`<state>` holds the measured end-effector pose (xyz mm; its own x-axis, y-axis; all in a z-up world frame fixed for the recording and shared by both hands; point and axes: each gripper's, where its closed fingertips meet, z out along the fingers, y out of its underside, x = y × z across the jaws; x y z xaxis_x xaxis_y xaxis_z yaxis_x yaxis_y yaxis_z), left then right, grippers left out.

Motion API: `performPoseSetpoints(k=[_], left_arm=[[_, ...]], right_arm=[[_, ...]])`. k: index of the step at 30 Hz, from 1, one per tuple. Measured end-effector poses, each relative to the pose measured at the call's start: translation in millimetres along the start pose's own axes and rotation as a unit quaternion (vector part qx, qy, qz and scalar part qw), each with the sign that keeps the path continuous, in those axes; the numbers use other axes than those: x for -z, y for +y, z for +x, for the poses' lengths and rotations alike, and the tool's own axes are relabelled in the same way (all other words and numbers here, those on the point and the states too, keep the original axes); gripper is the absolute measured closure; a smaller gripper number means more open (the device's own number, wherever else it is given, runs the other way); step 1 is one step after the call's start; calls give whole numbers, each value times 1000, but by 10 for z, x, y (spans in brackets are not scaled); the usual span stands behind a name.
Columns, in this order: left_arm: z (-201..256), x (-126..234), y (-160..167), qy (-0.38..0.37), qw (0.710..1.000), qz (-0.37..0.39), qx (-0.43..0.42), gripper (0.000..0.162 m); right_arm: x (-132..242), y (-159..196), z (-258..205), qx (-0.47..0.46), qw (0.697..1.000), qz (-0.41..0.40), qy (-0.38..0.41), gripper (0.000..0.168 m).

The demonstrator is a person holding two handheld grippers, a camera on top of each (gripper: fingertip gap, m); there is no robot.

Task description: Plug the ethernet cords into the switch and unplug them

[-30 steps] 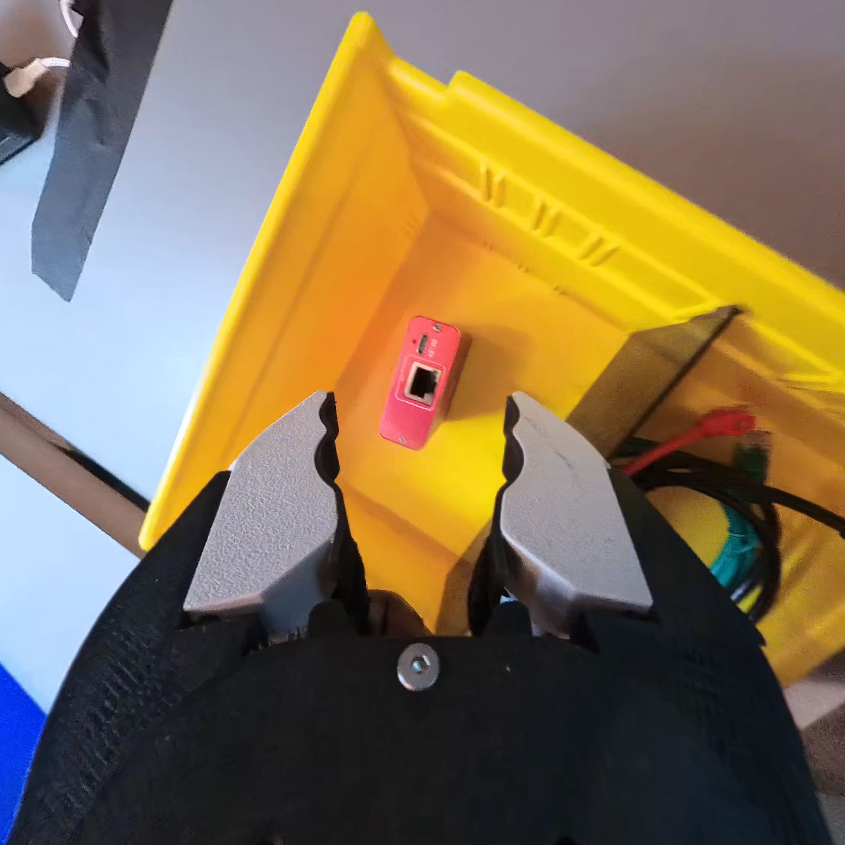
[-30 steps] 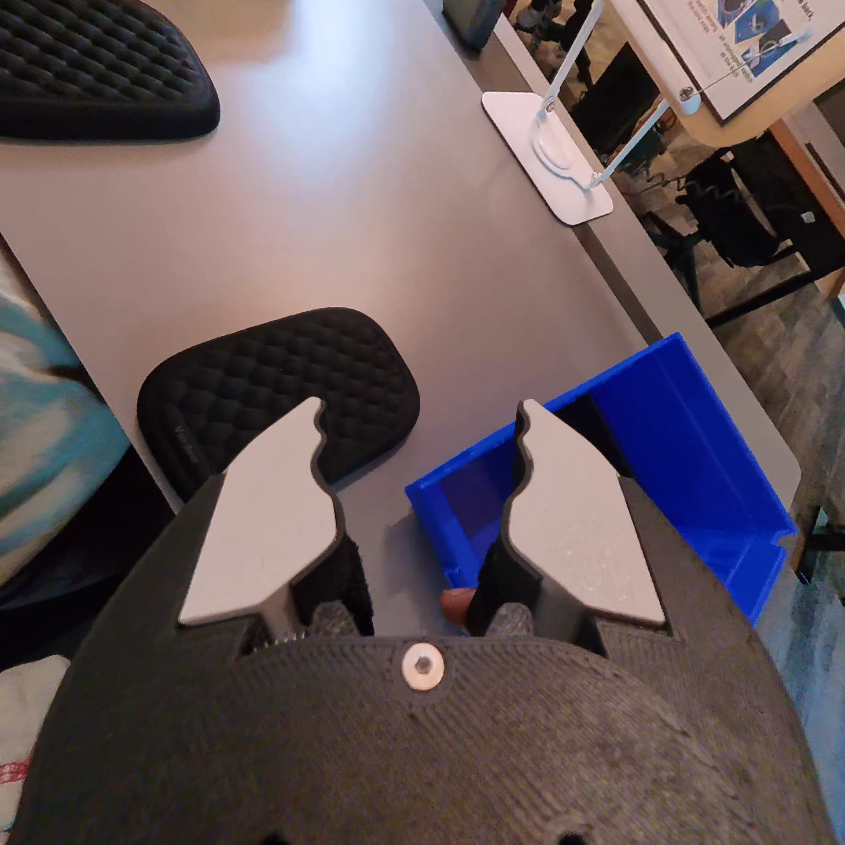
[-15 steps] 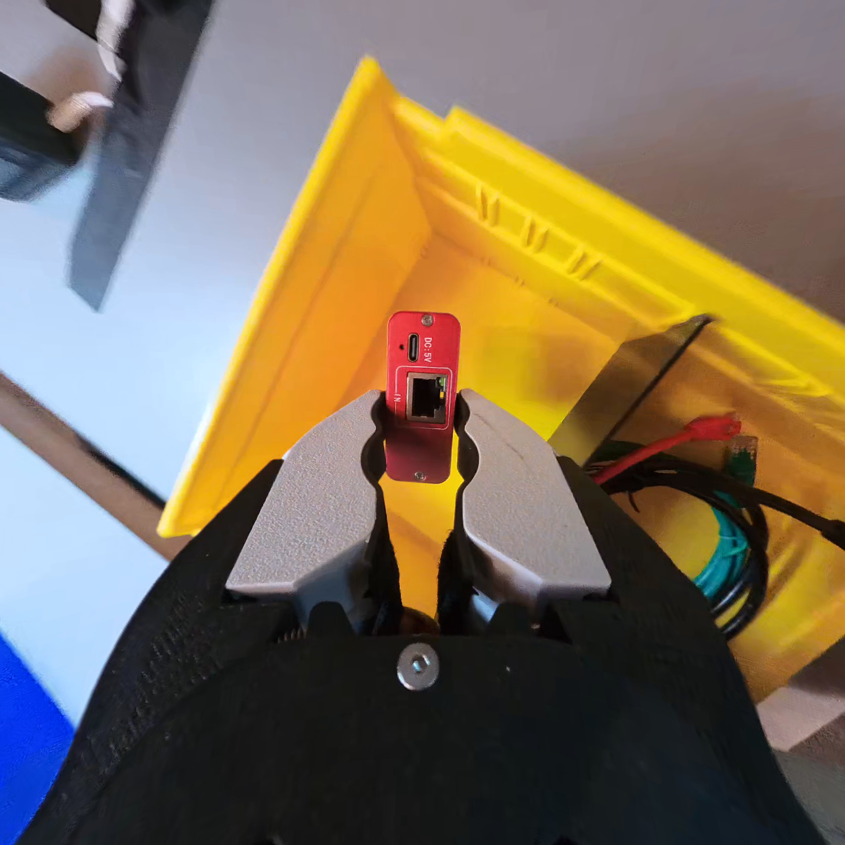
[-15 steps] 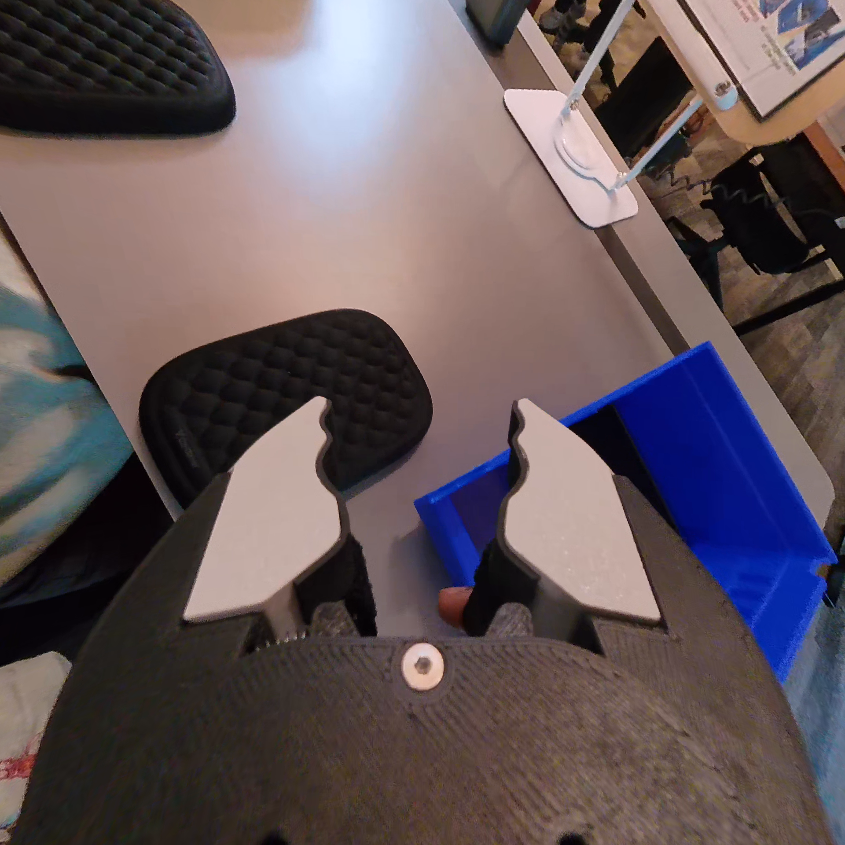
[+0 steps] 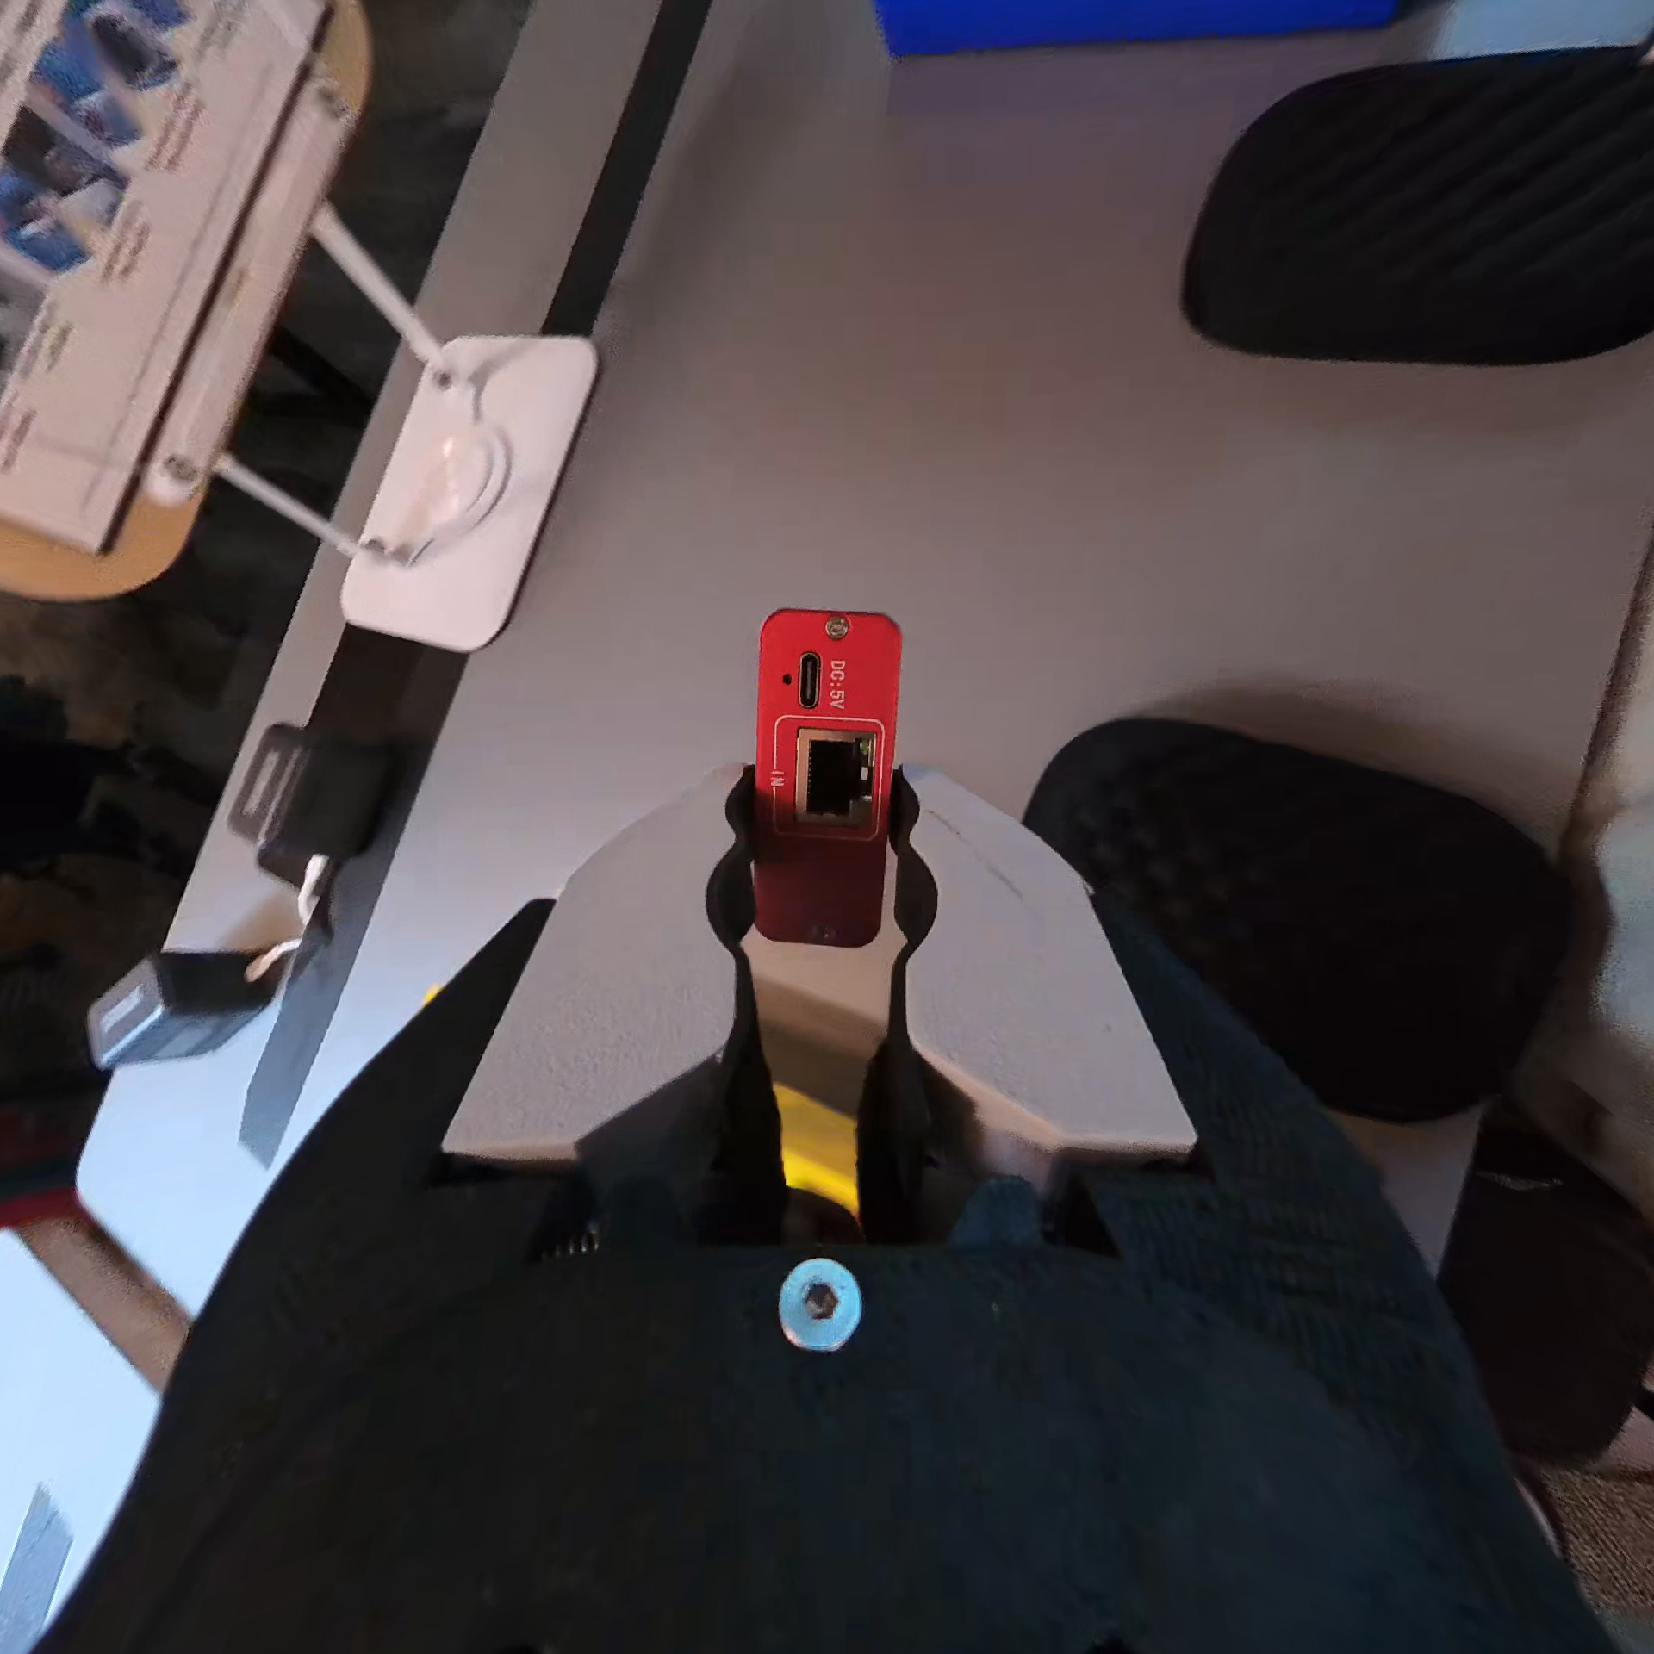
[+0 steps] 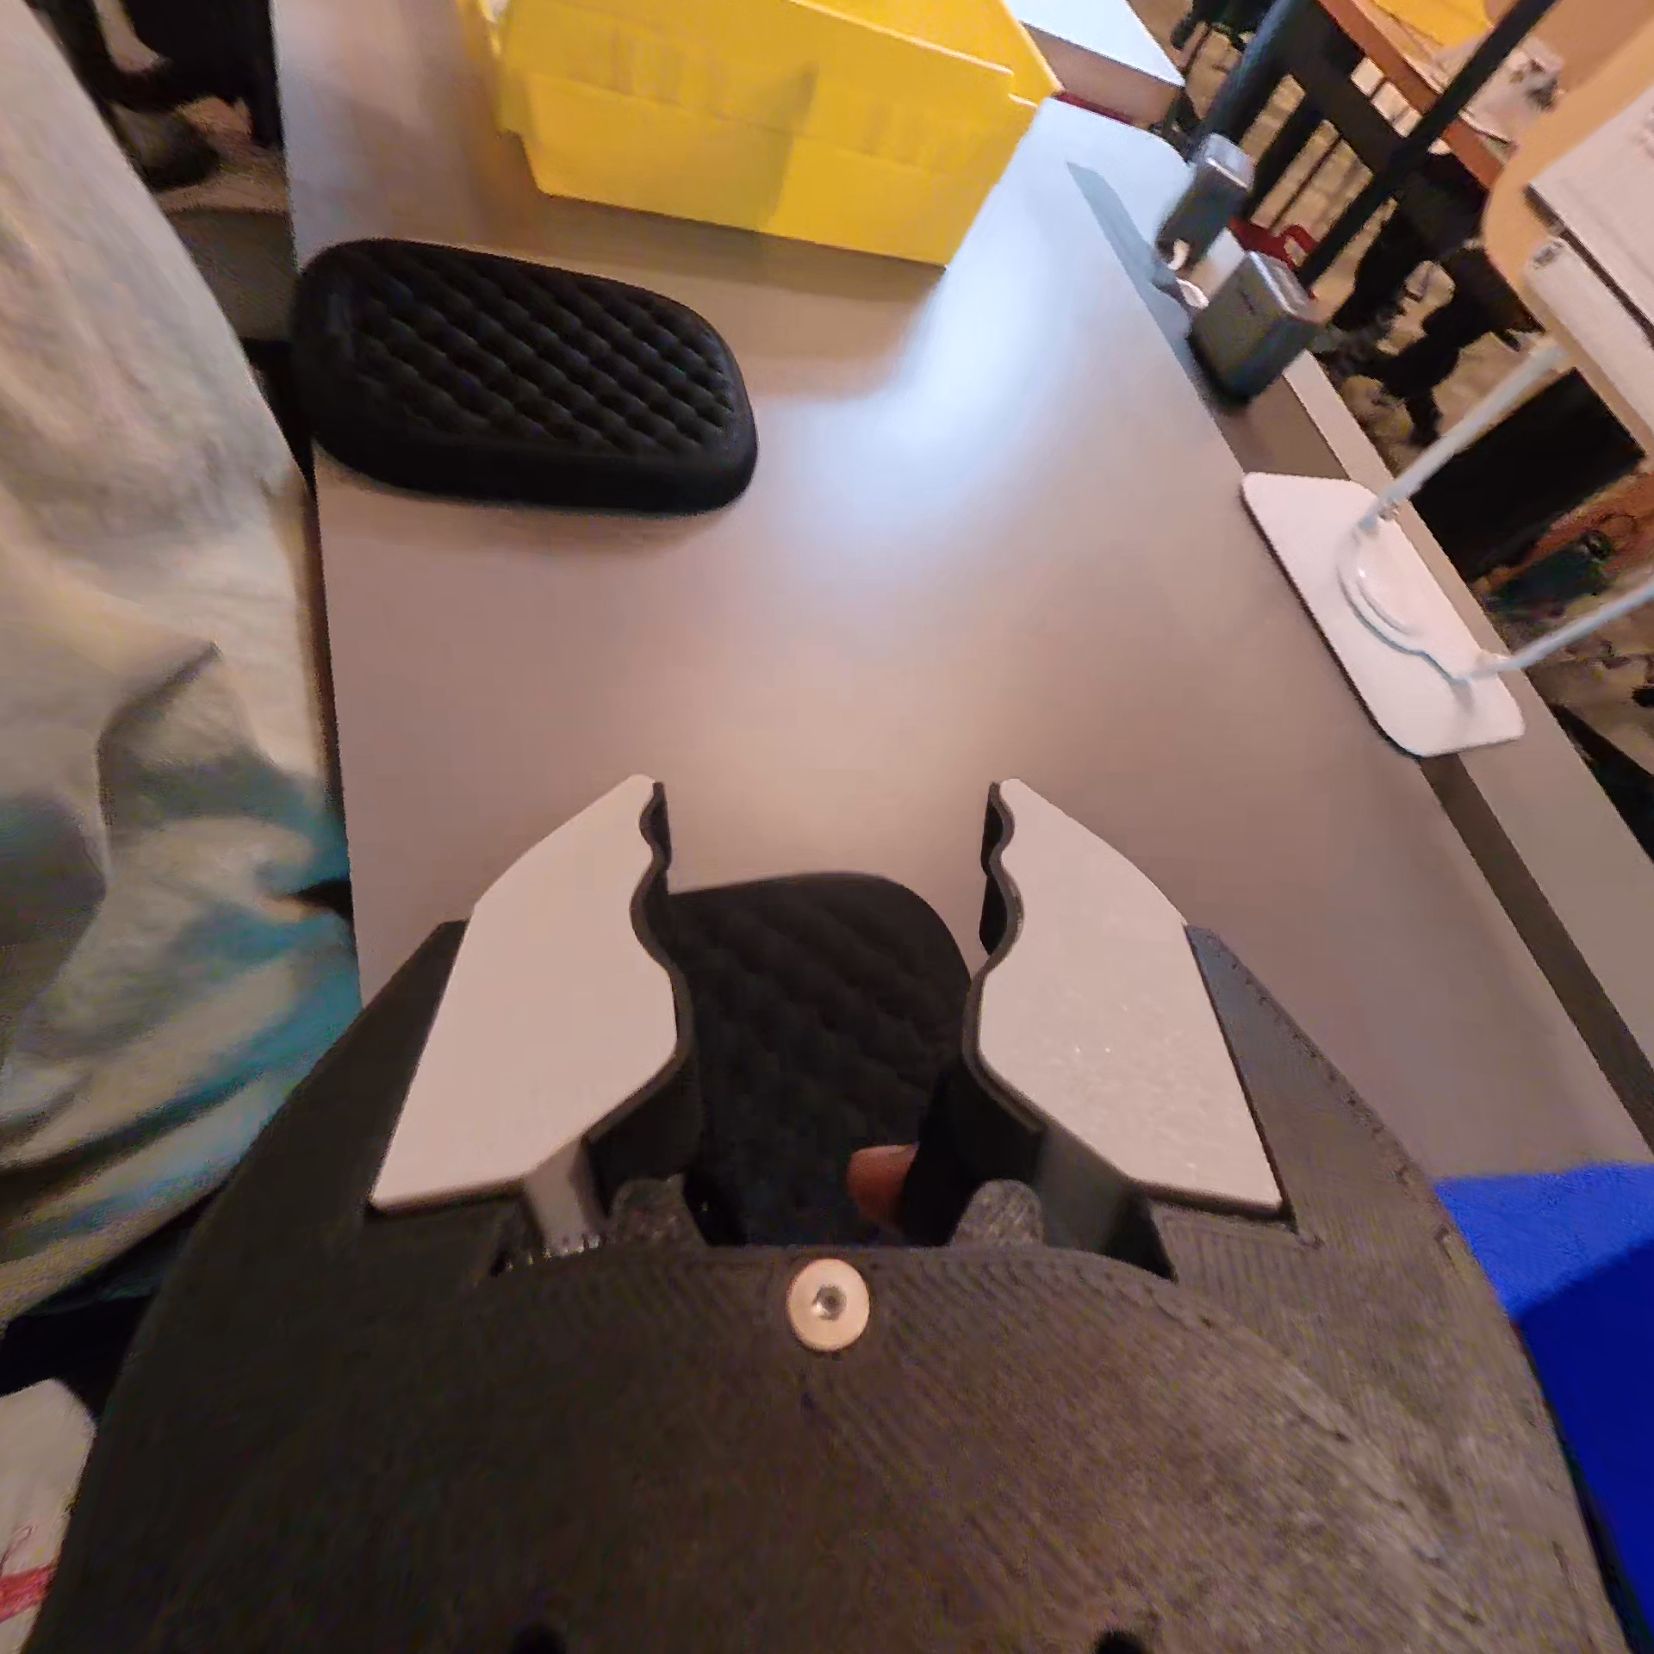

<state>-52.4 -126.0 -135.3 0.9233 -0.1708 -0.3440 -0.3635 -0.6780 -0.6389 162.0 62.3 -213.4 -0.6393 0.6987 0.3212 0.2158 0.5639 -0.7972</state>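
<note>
My left gripper [image 5: 822,780] is shut on a small red switch [image 5: 828,707] and holds it upright above the grey table [image 5: 895,447], its end face with one ethernet port and a small slot turned toward the camera. My right gripper [image 6: 823,805] is open and empty, low over the near side of the table [image 6: 895,626], above a black quilted pad [image 6: 805,984]. The yellow bin [image 6: 752,116] stands at the far end of the table in the right wrist view. No ethernet cords show in either view.
Two black quilted pads [image 5: 1289,904] [image 5: 1432,206] lie on the table. A white stand base [image 5: 465,501] sits by the table's edge, with small dark boxes [image 5: 304,797] near it. A blue bin [image 6: 1557,1289] is at my right. A person's pale clothing [image 6: 134,626] is at the left. The grippers' ends are close to 30 centimeters from one another.
My left gripper closed on the red switch in the yellow bin, lifted it out and swung over the open table. My right gripper turned away from the blue bin toward the table's middle.
</note>
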Motion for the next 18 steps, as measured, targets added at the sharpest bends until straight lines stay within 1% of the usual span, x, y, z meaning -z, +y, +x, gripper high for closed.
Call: performPoseSetpoints(k=[4,8,12,18], left_arm=[[642,-364,-246,56,998,15,-31,135],[1156,-670,-358,113,992,17,-58,135],[1419,-811,-402,147,986,16,-74,135],[1546,-888,-438,167,982,20,-92,135]], right_arm=[[-258,-164,-128,11,999,35,-31,102],[-518,-398,-228,14,995,83,-50,106],[-735,-589,-376,8,989,120,-81,113],[-939,-756,-503,-2,984,150,-100,125]])
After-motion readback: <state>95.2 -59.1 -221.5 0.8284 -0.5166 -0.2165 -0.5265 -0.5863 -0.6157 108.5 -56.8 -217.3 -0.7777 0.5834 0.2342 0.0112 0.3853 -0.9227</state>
